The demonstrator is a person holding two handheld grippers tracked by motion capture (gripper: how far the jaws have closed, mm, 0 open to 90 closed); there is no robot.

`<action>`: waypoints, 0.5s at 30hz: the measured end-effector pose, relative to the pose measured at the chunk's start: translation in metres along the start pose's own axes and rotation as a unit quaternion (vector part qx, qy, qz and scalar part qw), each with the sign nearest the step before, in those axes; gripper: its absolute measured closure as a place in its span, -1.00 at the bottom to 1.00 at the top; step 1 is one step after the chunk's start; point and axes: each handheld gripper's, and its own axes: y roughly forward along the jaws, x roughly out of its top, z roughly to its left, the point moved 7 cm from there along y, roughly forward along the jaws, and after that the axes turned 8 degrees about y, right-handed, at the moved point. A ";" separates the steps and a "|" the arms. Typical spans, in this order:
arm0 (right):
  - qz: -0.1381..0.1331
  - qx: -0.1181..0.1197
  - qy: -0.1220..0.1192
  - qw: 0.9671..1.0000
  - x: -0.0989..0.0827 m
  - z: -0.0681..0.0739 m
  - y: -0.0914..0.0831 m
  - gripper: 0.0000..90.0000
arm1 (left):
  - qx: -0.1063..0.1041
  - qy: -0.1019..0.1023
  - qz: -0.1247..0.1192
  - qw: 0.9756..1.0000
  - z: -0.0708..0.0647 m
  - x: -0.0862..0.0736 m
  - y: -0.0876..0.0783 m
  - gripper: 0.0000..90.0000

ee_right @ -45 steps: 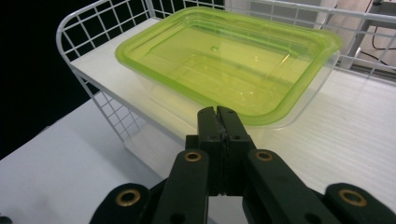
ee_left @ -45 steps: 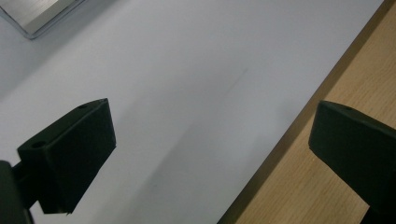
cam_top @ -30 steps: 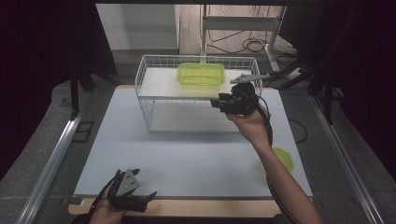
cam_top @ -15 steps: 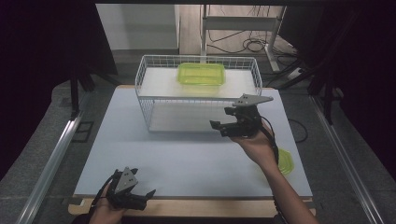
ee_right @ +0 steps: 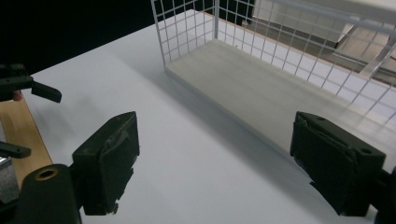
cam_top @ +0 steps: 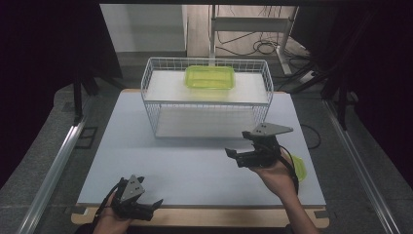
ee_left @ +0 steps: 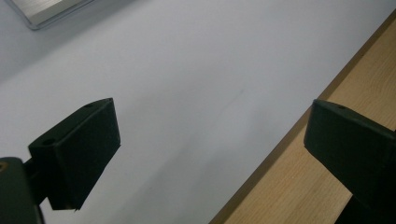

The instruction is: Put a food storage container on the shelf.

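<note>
Green tray (cam_top: 210, 77) sits on the top shelf of the wire rack (cam_top: 206, 100) at 12 o'clock of the mat, untouched by either claw, so I'd call that placement done. Second green piece (cam_top: 299, 168) lies flat at the mat's 4 o'clock edge, just behind the right hand; probably what's left. Right gripper (cam_top: 237, 157) jaws have just been opening, nothing between them, near the rack's front; left gripper (cam_top: 148, 205) is idle at 7 o'clock, jaws spread and empty.
</note>
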 end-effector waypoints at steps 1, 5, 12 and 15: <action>-0.001 0.000 0.003 1.000 -0.004 -0.001 0.000 -0.67 | 0.001 0.001 0.000 1.000 0.000 0.000 0.000 -0.92; 0.007 -0.005 0.008 1.000 -0.020 -0.003 0.001 -0.73 | 0.004 0.007 0.004 1.000 -0.001 0.000 0.001 -0.93; 0.011 -0.008 0.012 1.000 -0.046 -0.001 0.001 -0.78 | 0.009 0.013 0.001 1.000 0.000 -0.002 0.002 -0.92; 0.015 -0.009 0.013 1.000 -0.057 -0.001 0.000 -0.79 | 0.010 0.015 -0.006 1.000 0.000 -0.001 0.001 -0.92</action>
